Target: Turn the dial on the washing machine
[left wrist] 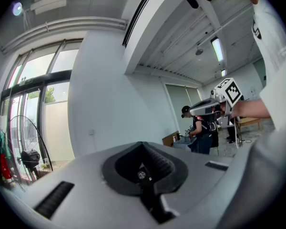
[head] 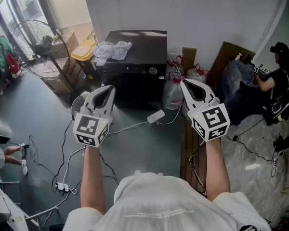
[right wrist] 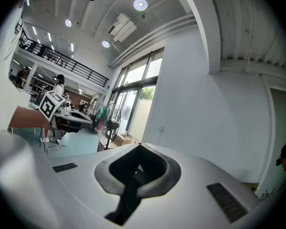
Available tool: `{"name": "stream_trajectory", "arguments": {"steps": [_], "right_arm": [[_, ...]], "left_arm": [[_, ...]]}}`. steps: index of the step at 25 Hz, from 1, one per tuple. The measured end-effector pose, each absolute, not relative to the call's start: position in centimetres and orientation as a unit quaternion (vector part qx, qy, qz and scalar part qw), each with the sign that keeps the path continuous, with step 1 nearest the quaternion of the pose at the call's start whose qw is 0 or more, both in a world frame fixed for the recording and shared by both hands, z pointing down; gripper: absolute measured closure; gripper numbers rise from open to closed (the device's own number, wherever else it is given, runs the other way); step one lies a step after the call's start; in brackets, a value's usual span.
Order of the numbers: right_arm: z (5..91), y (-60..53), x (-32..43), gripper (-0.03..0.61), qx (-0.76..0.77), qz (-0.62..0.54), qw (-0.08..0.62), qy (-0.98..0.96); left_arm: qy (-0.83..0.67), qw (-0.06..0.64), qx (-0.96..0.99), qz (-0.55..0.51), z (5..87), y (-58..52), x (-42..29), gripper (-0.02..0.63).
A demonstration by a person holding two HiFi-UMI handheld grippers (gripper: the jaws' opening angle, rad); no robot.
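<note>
The 2 grippers, left gripper (head: pixel 105 89) and right gripper (head: pixel 187 83), are closed and empty, held level, well short of the black washing machine (head: pixel 135 47) and its dial (head: pixel 153 70).

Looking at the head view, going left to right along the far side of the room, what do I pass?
Standing fan → yellow container → washing machine → clear plastic bags → person in black.
</note>
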State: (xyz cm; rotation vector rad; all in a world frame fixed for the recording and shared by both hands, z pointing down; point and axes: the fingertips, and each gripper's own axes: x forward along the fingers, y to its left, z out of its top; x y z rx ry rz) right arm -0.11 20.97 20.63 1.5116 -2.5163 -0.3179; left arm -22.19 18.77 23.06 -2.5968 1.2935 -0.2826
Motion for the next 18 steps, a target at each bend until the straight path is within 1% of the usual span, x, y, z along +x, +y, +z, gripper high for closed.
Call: {"name": "stream_trajectory", "arguments": {"steps": [8, 13, 18], "right_arm": [[20.9, 21.6, 2.0, 0.565, 0.510, -0.102, 0.099, -0.848], [21.7, 22.5, 4.3, 0.565, 0.505, -0.081, 0.079, -0.856], [23.3, 22.5, 6.5, 0.565, 0.510, -0.072, 0.090, -0.853]], "left_arm": [[0.452, 0.108, -0.880, -0.104, 23.7, 19.1, -20.5, 0.598], [0.457, 0.111, -0.875, -0.116, 24.7, 19.9, -18.6, 0.598], [0.455, 0.106, -0.875, -0.126, 26.0, 20.3, -16.9, 0.598]]}}
